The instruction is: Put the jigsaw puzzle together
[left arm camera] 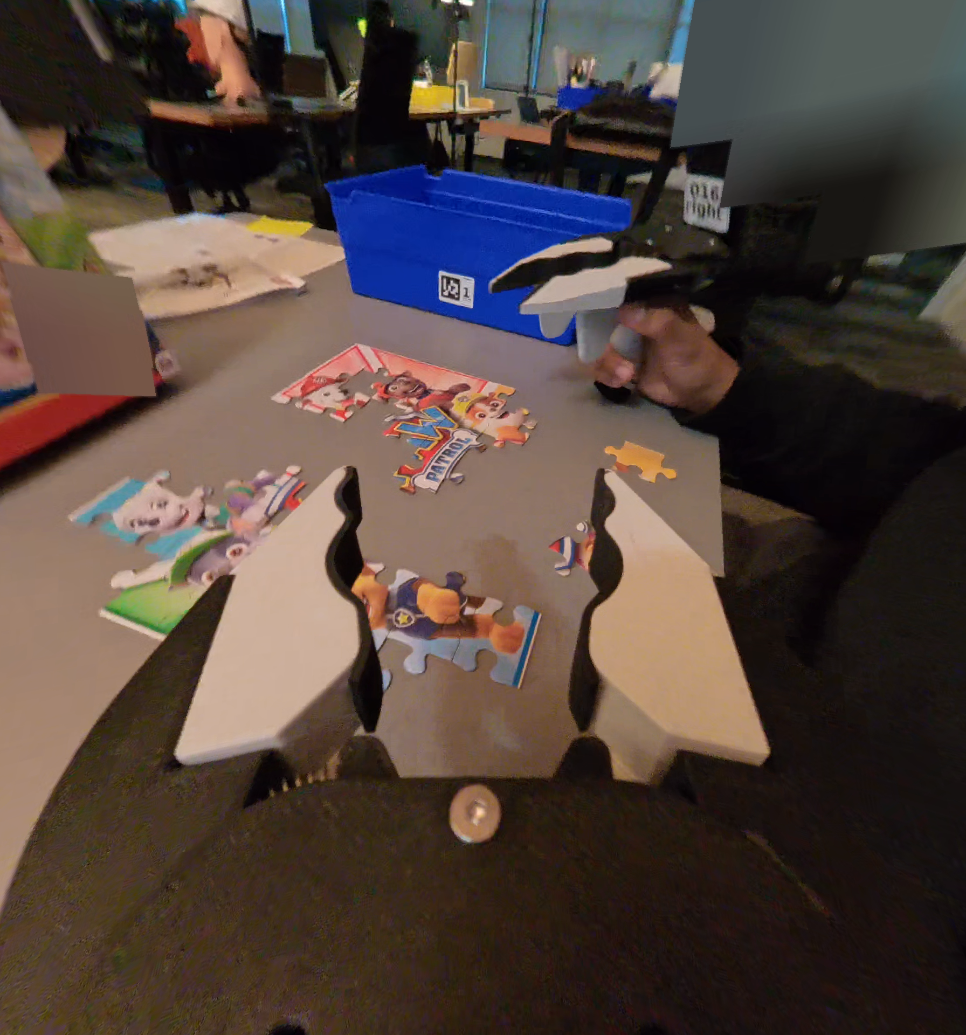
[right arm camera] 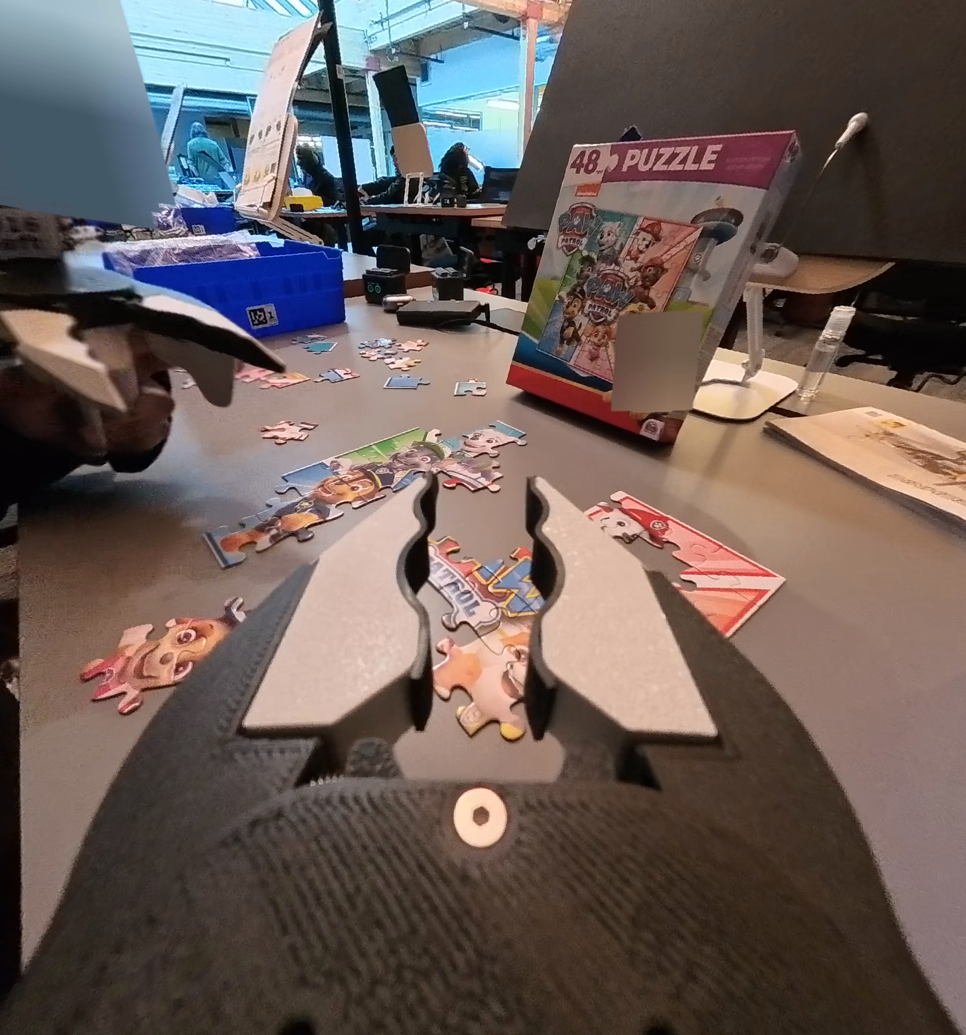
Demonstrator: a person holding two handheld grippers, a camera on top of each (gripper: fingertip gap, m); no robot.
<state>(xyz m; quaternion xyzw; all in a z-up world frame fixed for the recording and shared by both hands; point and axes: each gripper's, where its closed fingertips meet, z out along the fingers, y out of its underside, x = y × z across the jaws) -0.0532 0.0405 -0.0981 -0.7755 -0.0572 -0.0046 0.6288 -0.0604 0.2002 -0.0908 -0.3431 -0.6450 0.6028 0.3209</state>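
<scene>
your left gripper (left arm camera: 472, 487), with grey wedge fingers and wavy black pads, is spread wide and bare above a flat cardboard puzzle section showing a blue-uniformed dog (left arm camera: 453, 621) on the smooth grey table (left arm camera: 49, 672). your right gripper (right arm camera: 481, 493) stands partly spread, gripping nothing, over a glossy red-bordered puzzle cluster (right arm camera: 486, 593). an upright printed cardboard puzzle box (right arm camera: 654, 280) stands well beyond.

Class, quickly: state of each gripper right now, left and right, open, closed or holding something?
Left gripper: open, holding nothing, above the grey table.
Right gripper: open, holding nothing, above the assembled puzzle section.
</scene>
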